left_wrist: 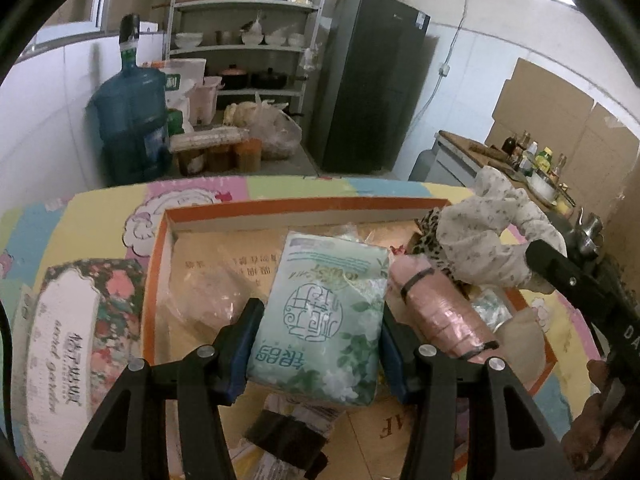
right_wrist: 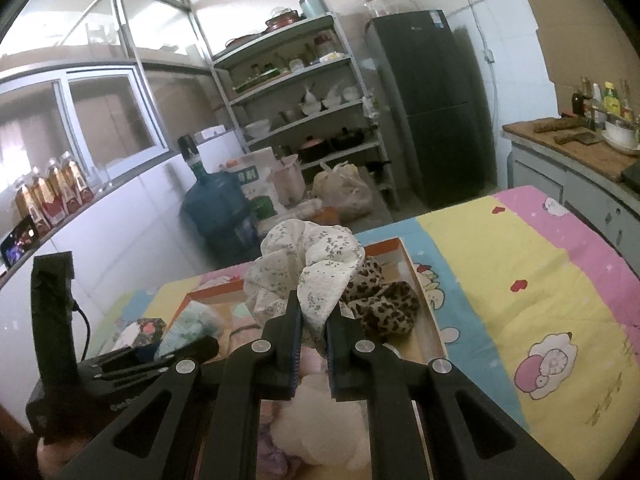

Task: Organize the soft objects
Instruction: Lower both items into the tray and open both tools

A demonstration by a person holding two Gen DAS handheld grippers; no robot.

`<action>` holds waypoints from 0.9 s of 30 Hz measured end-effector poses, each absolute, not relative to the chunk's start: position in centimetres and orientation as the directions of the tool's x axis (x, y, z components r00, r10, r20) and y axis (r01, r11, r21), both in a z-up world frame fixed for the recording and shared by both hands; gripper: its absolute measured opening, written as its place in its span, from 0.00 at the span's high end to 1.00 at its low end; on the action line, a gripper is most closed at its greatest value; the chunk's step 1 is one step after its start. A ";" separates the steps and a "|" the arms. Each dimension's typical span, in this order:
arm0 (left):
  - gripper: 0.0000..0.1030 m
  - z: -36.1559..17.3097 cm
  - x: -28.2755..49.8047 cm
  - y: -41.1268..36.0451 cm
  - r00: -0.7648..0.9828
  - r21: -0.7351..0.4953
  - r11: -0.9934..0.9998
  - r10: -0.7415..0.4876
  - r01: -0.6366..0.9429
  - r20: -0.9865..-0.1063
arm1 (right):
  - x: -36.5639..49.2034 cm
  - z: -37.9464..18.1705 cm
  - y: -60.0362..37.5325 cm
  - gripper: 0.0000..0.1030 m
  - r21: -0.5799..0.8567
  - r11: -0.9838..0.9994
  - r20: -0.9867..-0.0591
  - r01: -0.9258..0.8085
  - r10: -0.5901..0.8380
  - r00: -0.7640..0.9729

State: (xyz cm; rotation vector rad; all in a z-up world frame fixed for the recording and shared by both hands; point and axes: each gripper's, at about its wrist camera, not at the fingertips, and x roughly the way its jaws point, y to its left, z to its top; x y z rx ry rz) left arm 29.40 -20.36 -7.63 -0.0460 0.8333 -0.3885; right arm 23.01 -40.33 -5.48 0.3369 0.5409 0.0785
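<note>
The jaws of the left gripper [left_wrist: 316, 344] stand part-way apart and are clamped on the flanks of a pale green tissue pack [left_wrist: 324, 316], held lengthwise so the soft pack bulges between the blue pads rather than slipping. It hangs over the orange-rimmed cardboard box [left_wrist: 224, 210] on the patterned worktop [left_wrist: 100, 200], probably on its way to a free patch of the box floor. The jaws of the right gripper [right_wrist: 314, 332] are pressed nearly together on a fold of a white floral scrunchie [right_wrist: 308, 256]; a pinch of cloth is enough for something so light and limp. That scrunchie is carried just above a leopard-print scrunchie [right_wrist: 380, 304] lying at the box's far right corner, which suggests like is being grouped with like. A pink roll bound with black bands [left_wrist: 436, 312] lies in the box beside the tissue pack. A floral tin [left_wrist: 80, 320] rests outside, left of the box.
</note>
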 end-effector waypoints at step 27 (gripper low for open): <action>0.16 -4.7 26.8 -19.0 0.710 -0.225 0.917 -0.397 0.329 -0.582 | 22.9 -6.8 -40.8 0.33 0.340 0.939 -0.486 0.046 0.133 0.864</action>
